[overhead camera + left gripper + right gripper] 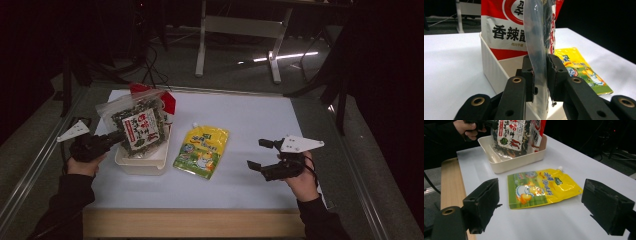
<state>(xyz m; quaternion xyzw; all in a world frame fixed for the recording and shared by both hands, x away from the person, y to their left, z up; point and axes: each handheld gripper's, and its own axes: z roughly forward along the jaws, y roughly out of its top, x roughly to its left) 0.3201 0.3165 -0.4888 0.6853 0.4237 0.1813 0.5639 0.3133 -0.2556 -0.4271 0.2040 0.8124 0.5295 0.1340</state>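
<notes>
**Left gripper holding seaweed-snack bag over tray; right gripper idle**

The left gripper had its two black jaws pinched on the clear plastic edge of a transparent bag of dark green snack with a red-and-white label. In the left gripper view the bag's edge ran upright between the pads, pressed from both sides. The bag stood tilted with its lower end inside a cream rectangular plastic tray at the left of the white table surface. A red-and-white printed packet stood in the same tray, behind the clear bag.

A yellow-and-green spouted pouch lay flat on the table just right of the tray, apart from it, with its spout pointing away from the person.

The right gripper was held above the table well right of the pouch. Its jaws stood wide apart with nothing between them; in the right gripper view the pouch lay beyond them.
</notes>
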